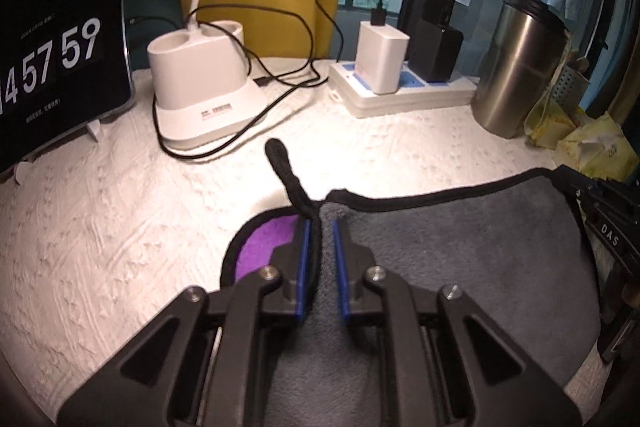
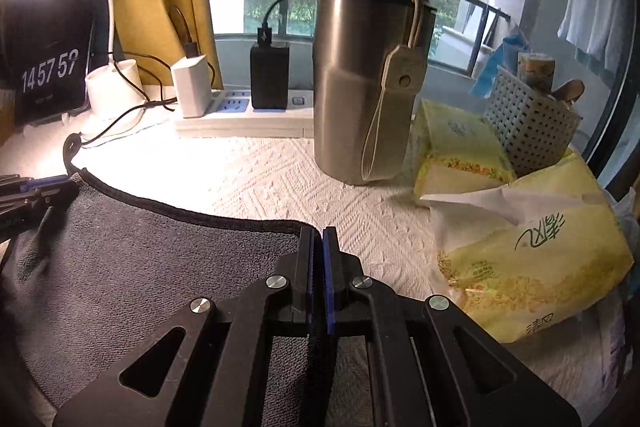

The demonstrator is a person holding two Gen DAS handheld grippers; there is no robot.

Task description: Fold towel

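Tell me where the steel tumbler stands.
The tumbler stands upright at the back of the table, right of the power strip and left of the yellow tissue packs, beyond the towel.

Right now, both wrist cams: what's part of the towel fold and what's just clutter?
Job:
- grey towel, black-edged, purple underside showing
- left hand-held gripper, black edge between slightly parted fingers
- right hand-held gripper, shut on the towel's corner

Clutter:
- steel tumbler
- power strip with chargers
- white lamp base
- clock display
- yellow tissue packs
- perforated basket
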